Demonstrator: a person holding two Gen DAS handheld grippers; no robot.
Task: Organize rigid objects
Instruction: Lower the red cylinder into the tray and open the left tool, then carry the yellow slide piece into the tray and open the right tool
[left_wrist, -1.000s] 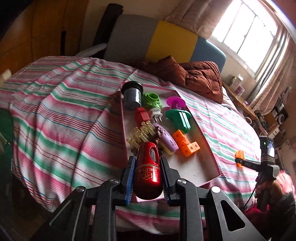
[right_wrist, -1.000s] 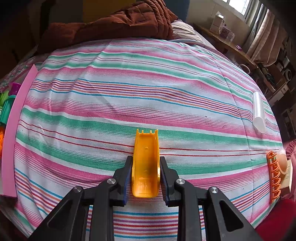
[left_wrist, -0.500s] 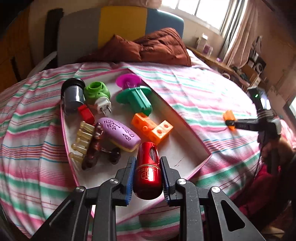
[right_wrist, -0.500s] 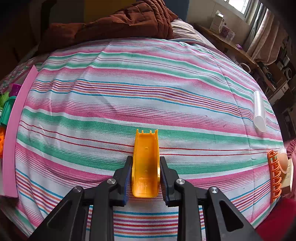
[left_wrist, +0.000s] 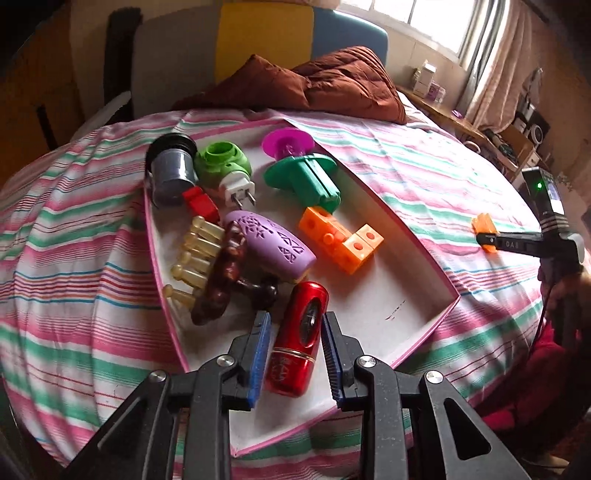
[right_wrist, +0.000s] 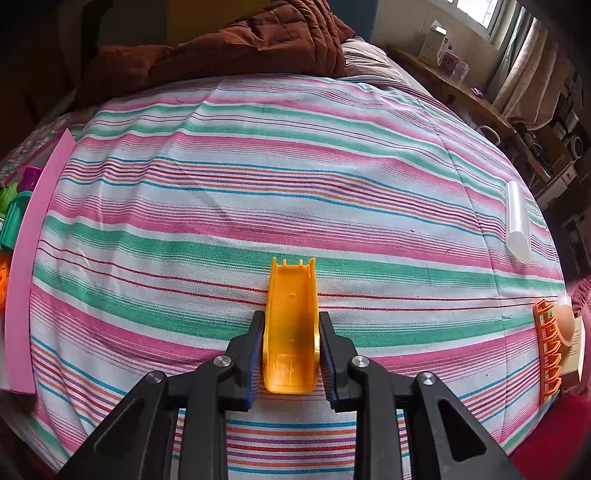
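Tray (left_wrist: 417, 258) in left view, tube (right_wrist: 518, 225) in right

Striped bedsheet (right_wrist: 295, 177) covering the bed, brown quilt (left_wrist: 332, 88) lying bunched at its head, curtains (left_wrist: 495, 55) hanging beside the window (left_wrist: 424, 14)

Flashlight (left_wrist: 301, 336) at tray's (left_wrist: 417, 295) near end, toys behind; chute piece (right_wrist: 291, 325) on bedspread (right_wrist: 295, 177) right of tray.

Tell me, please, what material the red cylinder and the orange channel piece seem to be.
Red cylinder: probably metal or metallised plastic; glossy, with sharp highlights and a gold band. Orange channel piece: plastic, apparently moulded; smooth, semi-glossy, with small notches at its end.
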